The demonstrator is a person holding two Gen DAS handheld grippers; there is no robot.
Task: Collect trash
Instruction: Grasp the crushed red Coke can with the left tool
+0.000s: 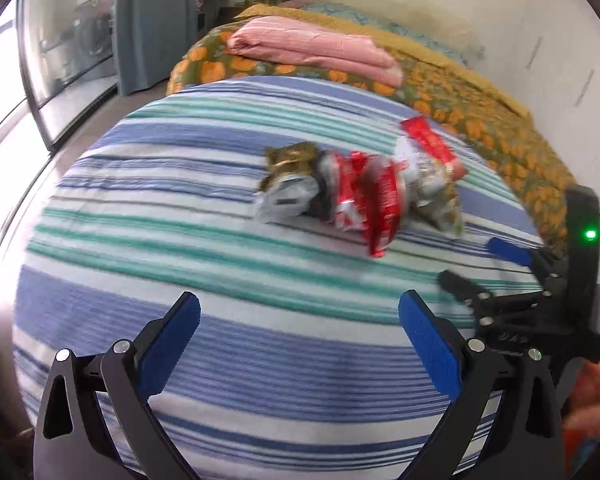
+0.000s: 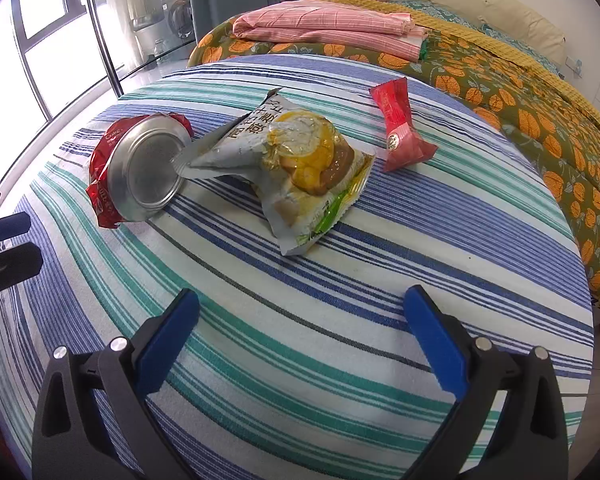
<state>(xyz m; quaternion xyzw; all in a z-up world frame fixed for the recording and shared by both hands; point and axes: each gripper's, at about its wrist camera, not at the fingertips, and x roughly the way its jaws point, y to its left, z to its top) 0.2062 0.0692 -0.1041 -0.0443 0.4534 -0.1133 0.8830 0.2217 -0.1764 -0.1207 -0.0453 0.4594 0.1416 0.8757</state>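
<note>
Right wrist view is sharp, left blurred: crushed red can, torn grey snack bag and red wrapper on striped sheet; left gripper and right gripper wide, empty.

On the bed, a crushed can lies left, touching a snack bag, a small wrapper right, folded cloth behind.
</note>
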